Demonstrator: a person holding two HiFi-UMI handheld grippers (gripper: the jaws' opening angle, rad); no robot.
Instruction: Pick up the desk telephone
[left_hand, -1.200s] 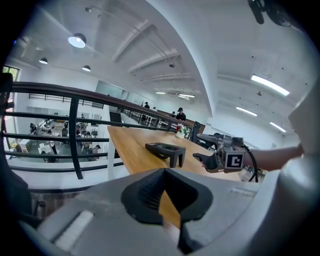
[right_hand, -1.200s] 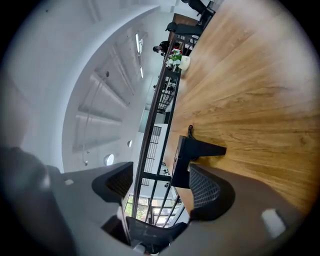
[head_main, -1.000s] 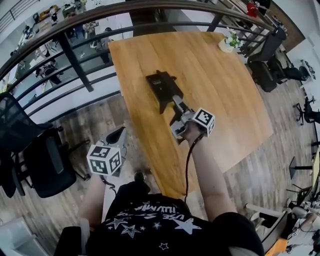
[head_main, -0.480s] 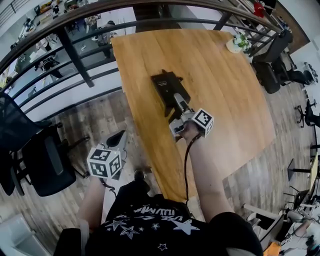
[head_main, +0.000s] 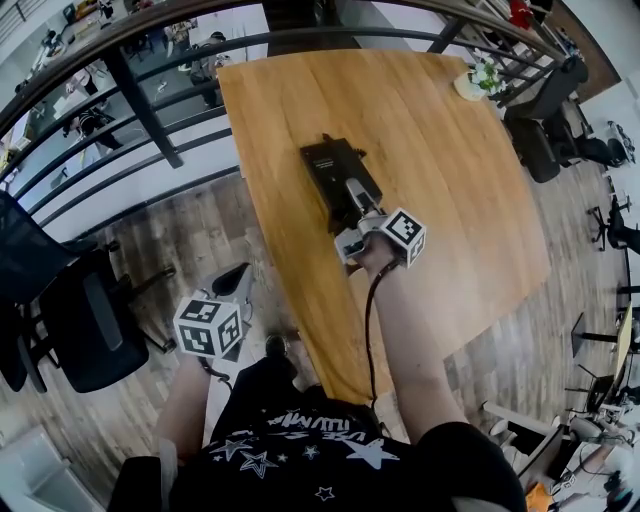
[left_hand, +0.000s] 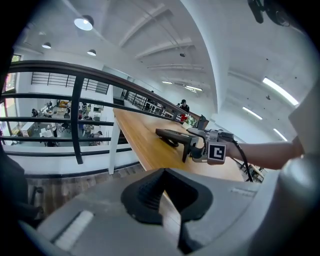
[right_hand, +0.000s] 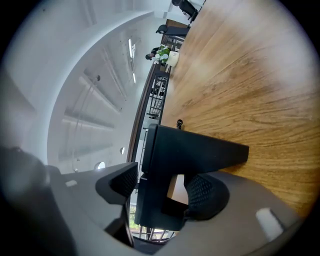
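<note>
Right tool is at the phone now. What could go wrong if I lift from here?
1. The right tool has just been closing with the phone between its jaws, but one pad looks clear of it. Lifting now may let the phone slip.
2. The jaws straddle only the phone's near end, so the far end could swing down in the grip and knock the table.

A black desk telephone (head_main: 326, 166) is carried near the wooden table's (head_main: 445, 185) left edge; a potted plant (head_main: 478, 80) is set at its far corner.
</note>
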